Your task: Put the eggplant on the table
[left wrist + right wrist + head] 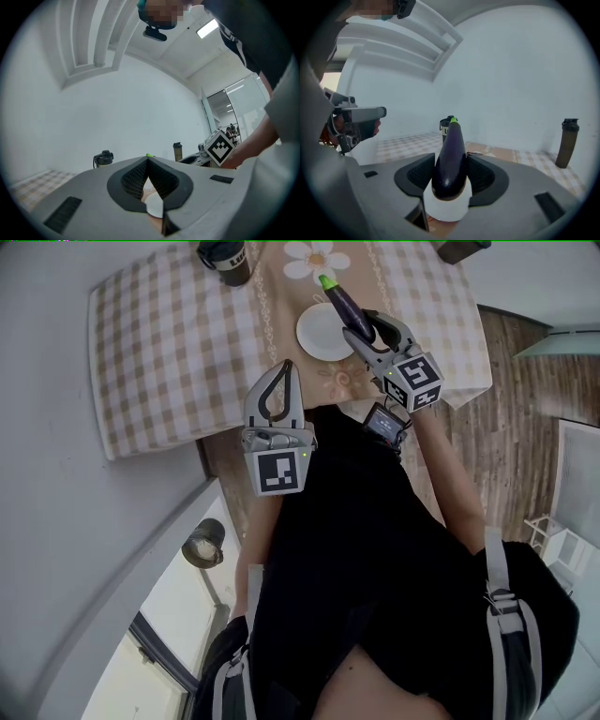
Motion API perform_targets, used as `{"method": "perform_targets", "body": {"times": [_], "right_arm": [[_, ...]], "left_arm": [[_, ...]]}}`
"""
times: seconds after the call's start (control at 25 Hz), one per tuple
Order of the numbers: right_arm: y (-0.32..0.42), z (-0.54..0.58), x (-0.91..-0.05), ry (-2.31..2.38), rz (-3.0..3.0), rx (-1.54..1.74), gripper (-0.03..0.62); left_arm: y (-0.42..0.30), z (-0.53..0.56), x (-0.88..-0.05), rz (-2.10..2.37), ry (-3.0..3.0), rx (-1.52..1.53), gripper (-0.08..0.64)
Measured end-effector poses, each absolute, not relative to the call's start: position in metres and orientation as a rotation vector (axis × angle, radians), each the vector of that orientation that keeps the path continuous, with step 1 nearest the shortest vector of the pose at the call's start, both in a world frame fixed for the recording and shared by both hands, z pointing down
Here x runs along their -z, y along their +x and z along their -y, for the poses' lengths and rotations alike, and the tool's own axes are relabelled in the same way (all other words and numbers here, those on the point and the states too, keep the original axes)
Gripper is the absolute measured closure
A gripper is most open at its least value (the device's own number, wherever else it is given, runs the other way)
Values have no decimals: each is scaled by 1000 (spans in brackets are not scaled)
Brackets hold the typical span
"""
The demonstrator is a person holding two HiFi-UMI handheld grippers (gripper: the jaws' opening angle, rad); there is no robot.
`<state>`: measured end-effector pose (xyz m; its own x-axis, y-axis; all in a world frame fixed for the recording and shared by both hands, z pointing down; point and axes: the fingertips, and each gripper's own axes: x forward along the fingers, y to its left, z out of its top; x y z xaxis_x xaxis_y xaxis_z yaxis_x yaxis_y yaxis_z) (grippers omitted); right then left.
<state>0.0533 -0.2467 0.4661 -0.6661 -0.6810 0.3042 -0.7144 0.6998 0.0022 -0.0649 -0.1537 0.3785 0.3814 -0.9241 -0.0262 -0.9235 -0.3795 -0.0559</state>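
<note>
One eggplant point(339, 304), dark purple with a green stem end, sits pinched between the jaws of our right gripper point(366, 326). Its stem points far and its body sticks out past the fingertips. It hangs over the right rim of a white plate point(317, 336) that lies on the surface point(159, 343); we cannot tell whether it touches the plate. A checked cloth point(422, 296) covers the surface, with a tan runner point(272, 296) down its middle bearing a daisy print point(317, 259). At the far edge stand a dark lidded mug point(225, 261) on the left and a dark bottle point(568, 143) on the right. Our left gripper point(279, 371) hovers over the near edge of the surface, near and left of the plate, its jaws pressed together at the tips with nothing between them.
</note>
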Motion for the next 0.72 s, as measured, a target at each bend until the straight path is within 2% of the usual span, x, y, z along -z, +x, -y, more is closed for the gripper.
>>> {"method": "perform_targets", "body": {"times": [0.72], "right_arm": [[46,251,-526,998,2485,-302,373]], "left_arm": [[-74,165,-392,-1732,-2563,27,568]]}}
